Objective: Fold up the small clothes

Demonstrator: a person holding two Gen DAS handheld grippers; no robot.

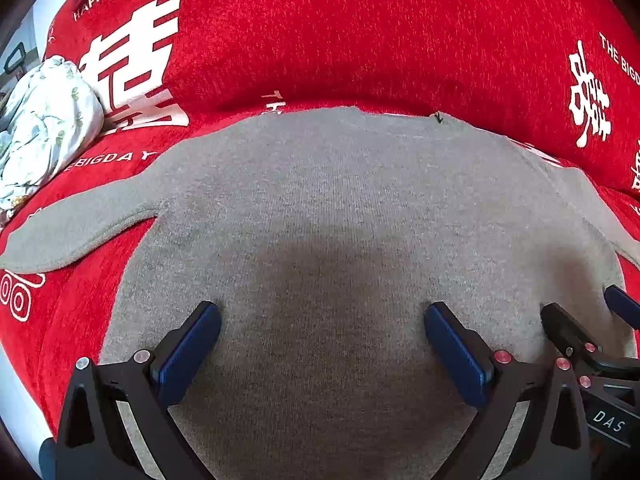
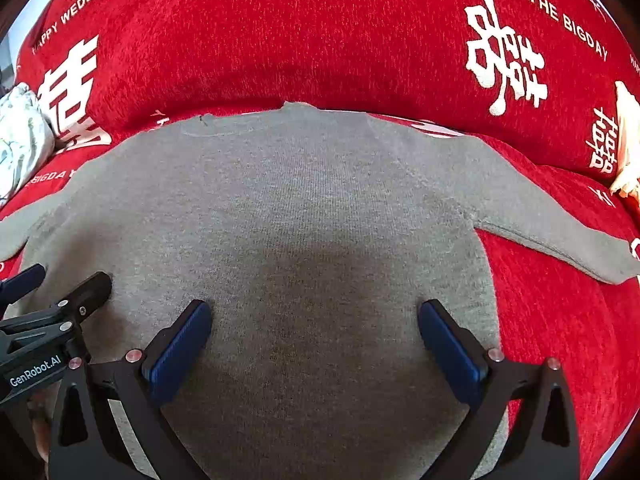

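Note:
A small grey knit sweater [image 1: 320, 200] lies flat on a red cover, neck at the far side, both sleeves spread out sideways. It also shows in the right wrist view [image 2: 304, 200]. My left gripper [image 1: 322, 316] is open and empty, hovering over the lower left part of the sweater's body. My right gripper [image 2: 314, 314] is open and empty over the lower right part. Each gripper shows at the edge of the other's view: the right gripper [image 1: 584, 308] at the right, the left gripper [image 2: 68, 280] at the left.
The red sofa cover [image 1: 360, 40] with white wedding characters rises into a backrest behind the sweater. A crumpled white floral cloth [image 1: 44, 120] lies at the far left. A cream object [image 2: 626, 140] sits at the far right edge.

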